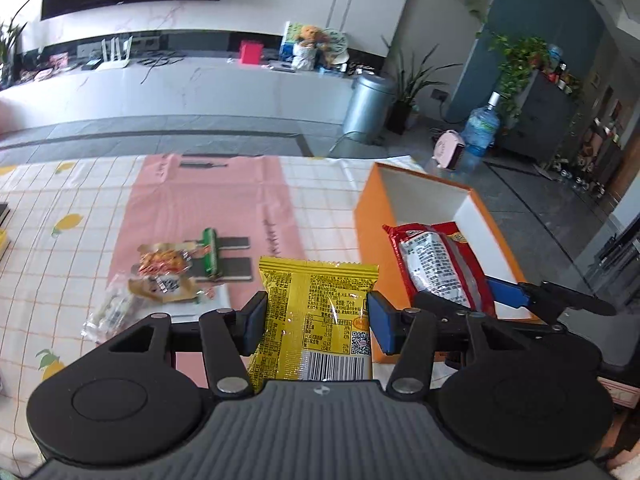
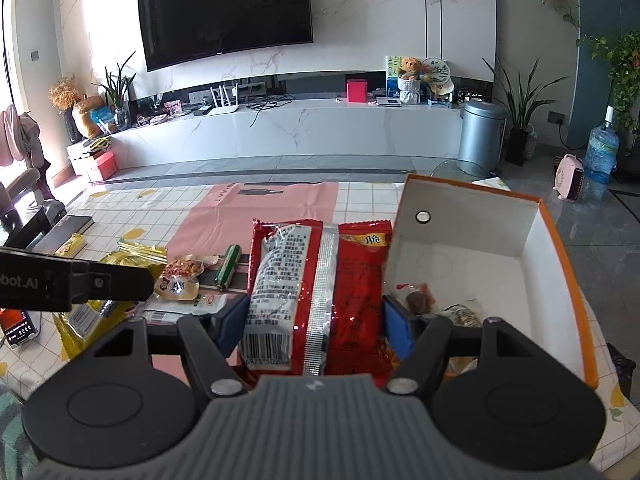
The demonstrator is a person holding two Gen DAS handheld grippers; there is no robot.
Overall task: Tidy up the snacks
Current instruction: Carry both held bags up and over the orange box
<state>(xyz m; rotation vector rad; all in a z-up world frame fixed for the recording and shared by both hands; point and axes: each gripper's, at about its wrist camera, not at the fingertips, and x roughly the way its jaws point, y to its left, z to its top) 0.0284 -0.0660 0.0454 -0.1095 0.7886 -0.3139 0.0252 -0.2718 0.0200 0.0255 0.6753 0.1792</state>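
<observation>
Two packets are in hand at once, one per gripper.

Left wrist view: the left gripper (image 1: 318, 314) has its blue pads pressed on the sides of a yellow snack packet (image 1: 316, 312), jaws about half spread and filled by the packet's width. It is held by the lower body, back face up with the barcode nearest the camera, above the checked tablecloth (image 1: 60, 208). Ahead to the right stands the orange box (image 1: 368, 208) with its white inside open to the top, likely the place the snacks are meant to go. The right gripper (image 1: 456, 292) shows beside it carrying the red snack packet (image 1: 436, 264) at the box's near edge. Left on the pink sheet (image 1: 208, 200) lie a green stick snack (image 1: 211, 254) and small wrapped snacks (image 1: 164, 260), not yet collected.

Right wrist view: the right gripper (image 2: 316, 312) clamps the red snack packet (image 2: 320, 292) by its sides, jaws fairly wide around it, its seam running up the middle. The orange box (image 2: 560, 248) lies just right, already holding a few small snacks (image 2: 420, 298) on its floor. Gripping by the edges seemingly lets each packet drop flat once over the opening.
</observation>
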